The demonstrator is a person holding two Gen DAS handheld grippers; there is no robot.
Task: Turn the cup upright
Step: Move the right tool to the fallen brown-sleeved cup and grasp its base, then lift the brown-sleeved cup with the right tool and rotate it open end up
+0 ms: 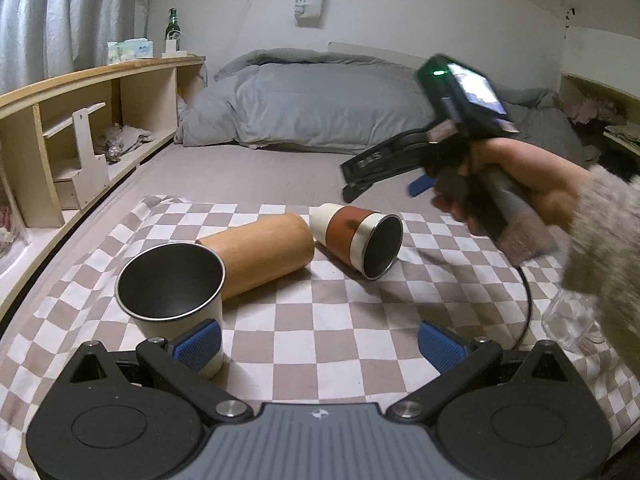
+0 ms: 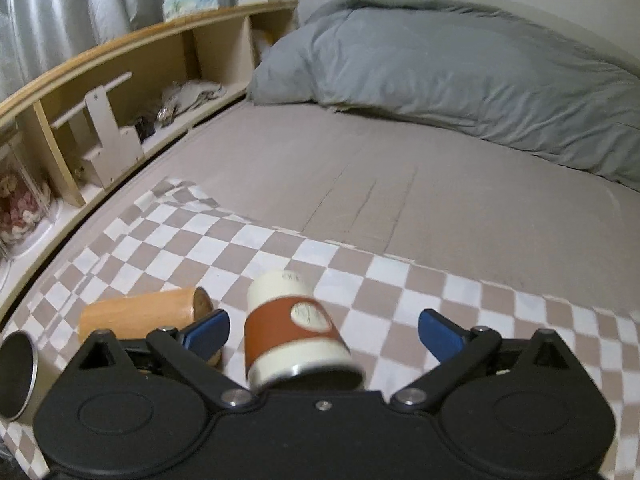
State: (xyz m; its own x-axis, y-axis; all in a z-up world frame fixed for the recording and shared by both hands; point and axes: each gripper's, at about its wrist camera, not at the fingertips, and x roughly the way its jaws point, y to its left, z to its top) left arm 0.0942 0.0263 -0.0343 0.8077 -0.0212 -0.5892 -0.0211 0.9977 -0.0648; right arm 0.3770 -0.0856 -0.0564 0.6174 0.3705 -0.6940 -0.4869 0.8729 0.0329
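Observation:
A cream cup with a red-brown sleeve point(image 1: 354, 238) lies on its side on the checkered cloth point(image 1: 320, 320), its steel mouth facing the front right. In the right wrist view the same cup point(image 2: 294, 332) lies between my open blue fingers, not gripped. My right gripper point(image 2: 324, 336) is open; it also shows in the left wrist view point(image 1: 384, 172), held in a hand above and behind the cup. A steel cup point(image 1: 172, 280) stands upright at the front left. My left gripper point(image 1: 320, 346) is open and empty, its left pad beside the steel cup.
A wooden cylinder point(image 1: 260, 256) lies on its side between the two cups. A clear glass point(image 1: 572, 316) stands at the right, under the sleeve. A wooden shelf unit point(image 1: 80, 128) runs along the left. A grey duvet point(image 1: 312, 108) lies at the back of the bed.

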